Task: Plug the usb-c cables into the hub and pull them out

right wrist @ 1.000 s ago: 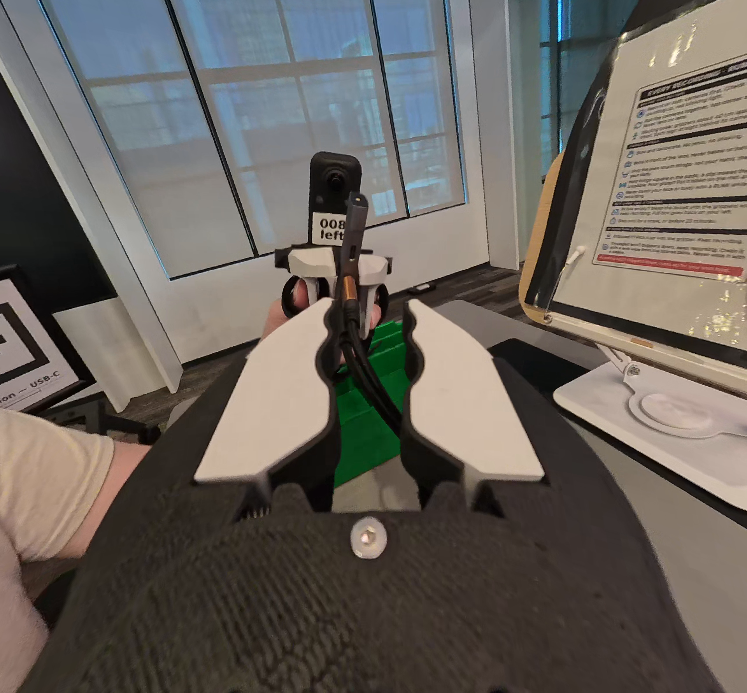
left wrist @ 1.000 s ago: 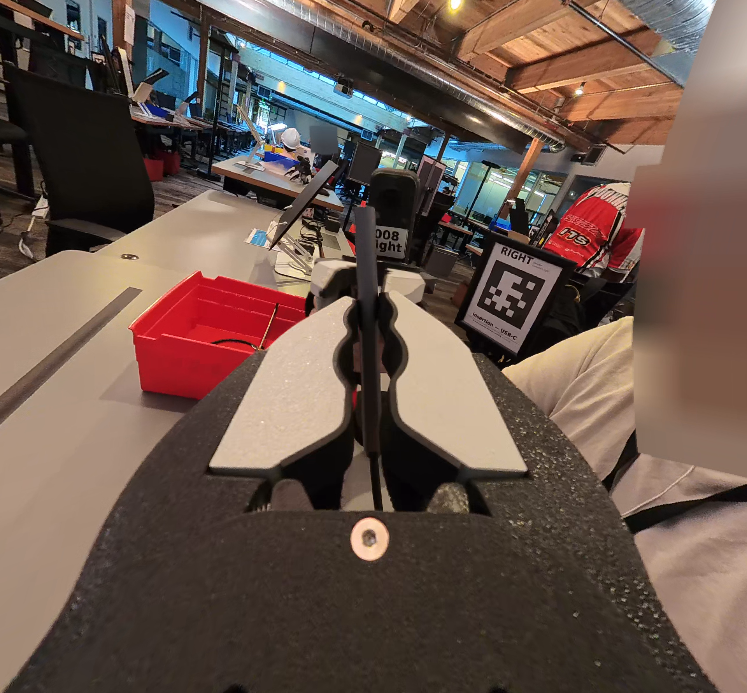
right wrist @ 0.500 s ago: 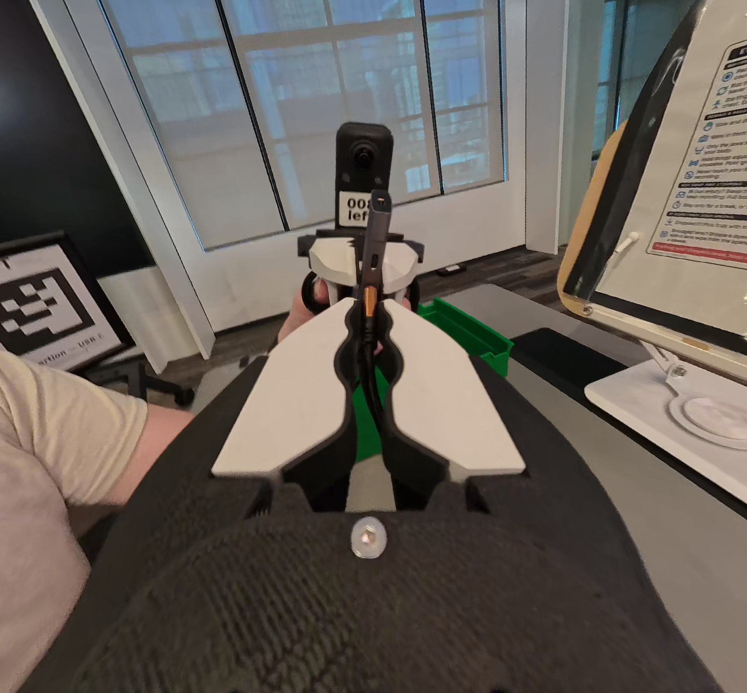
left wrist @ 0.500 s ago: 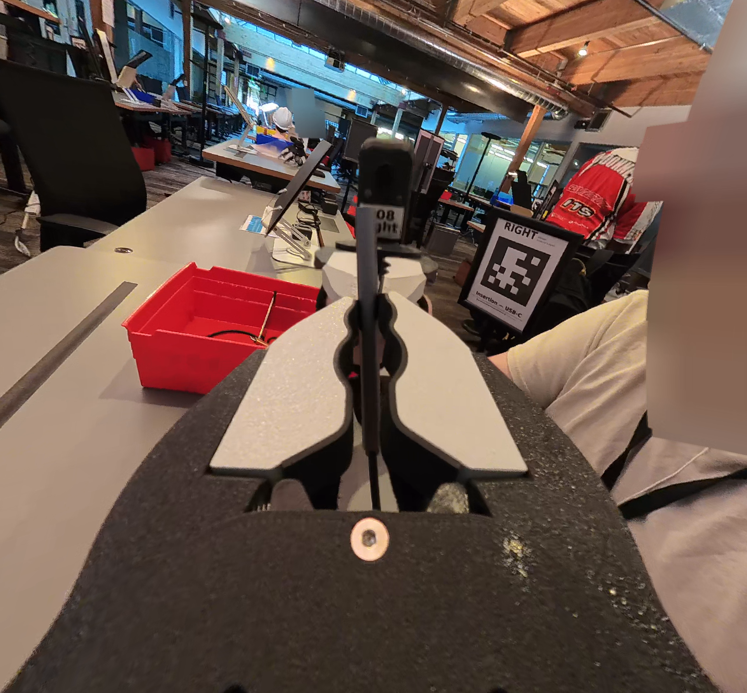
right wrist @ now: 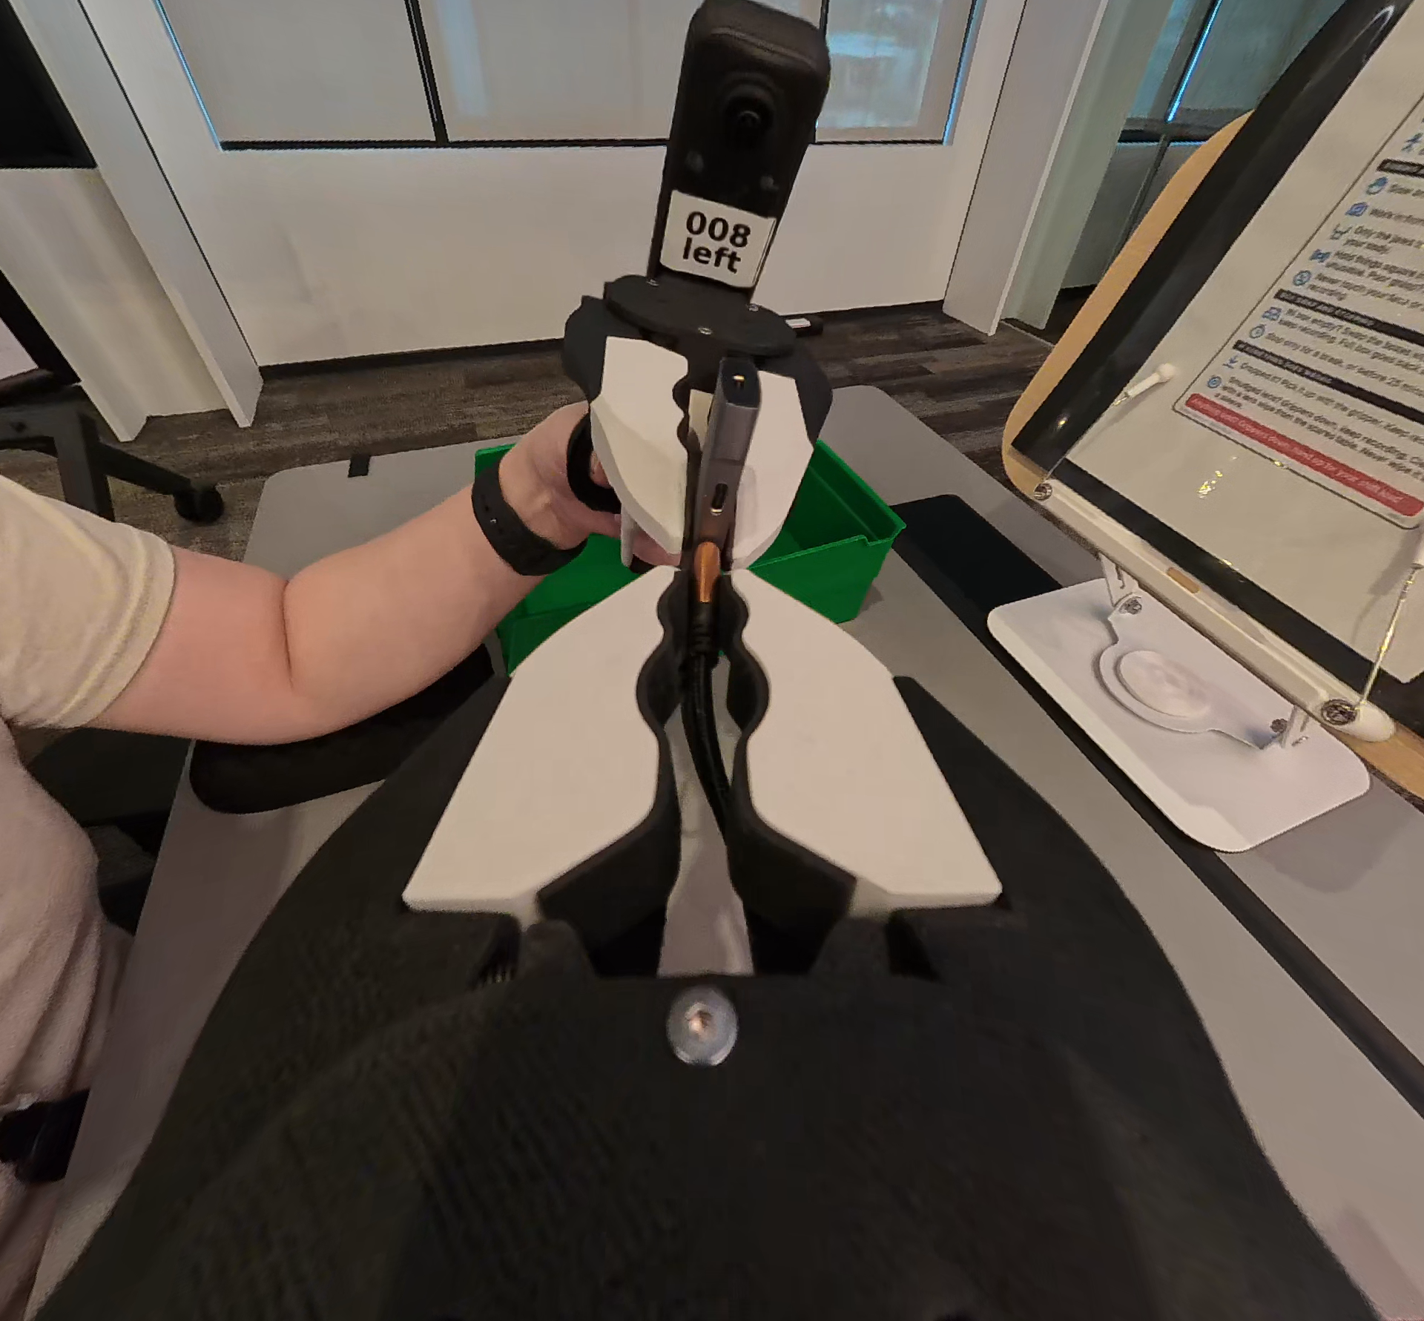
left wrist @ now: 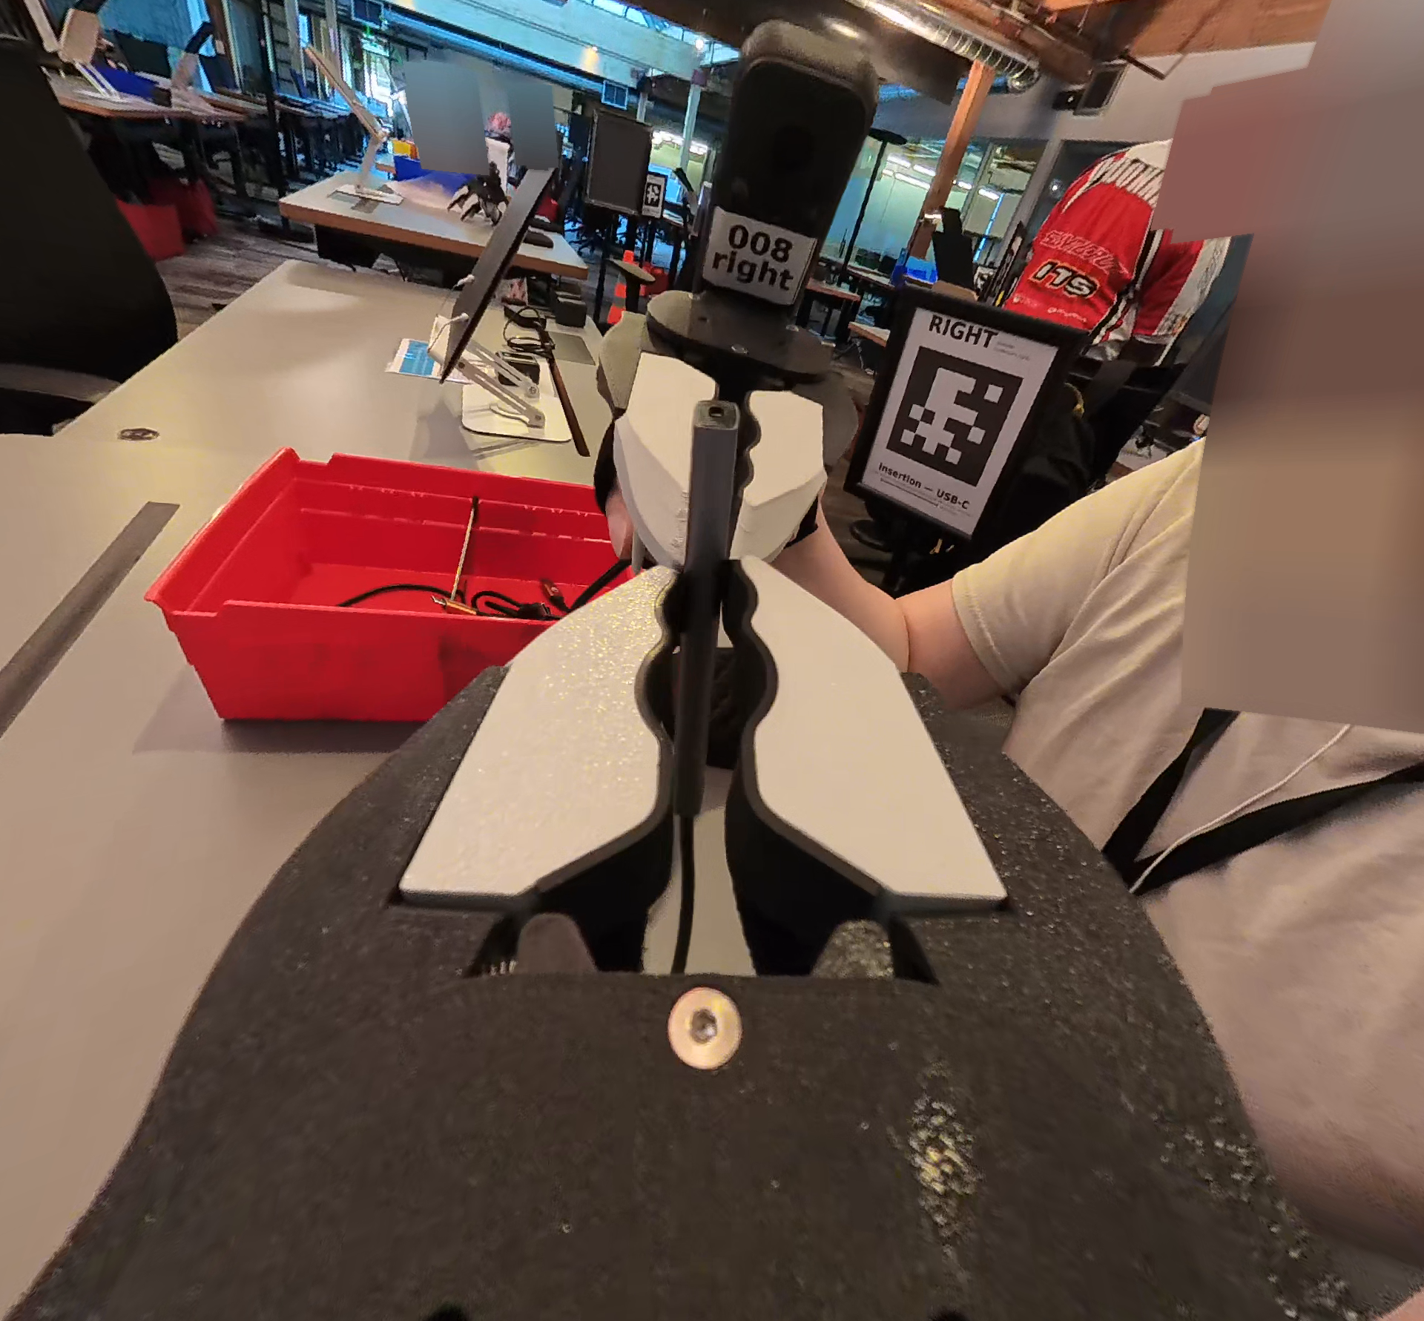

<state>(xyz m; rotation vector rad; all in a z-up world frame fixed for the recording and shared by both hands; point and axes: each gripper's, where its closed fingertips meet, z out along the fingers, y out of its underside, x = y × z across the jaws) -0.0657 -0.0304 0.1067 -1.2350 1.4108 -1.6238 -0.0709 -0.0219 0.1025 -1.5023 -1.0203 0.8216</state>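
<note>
The left gripper [left wrist: 703, 590] clamps the slim grey hub [left wrist: 707, 506], held up above the table; the right gripper [right wrist: 705, 579] pinches a black usb-c cable [right wrist: 707, 706] at its copper collar, plug tip meeting the hub's lower end at 12 o'clock. Seating it likely wants a straight, square push. Only the right wrist view shows the hub's side port and the green bin [right wrist: 848, 552] at 1 o'clock; only the left shows the red bin [left wrist: 324, 637] with spare cables at 10 o'clock.

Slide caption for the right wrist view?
Right gripper presents orange-tipped cable to hub held by left gripper.
</note>
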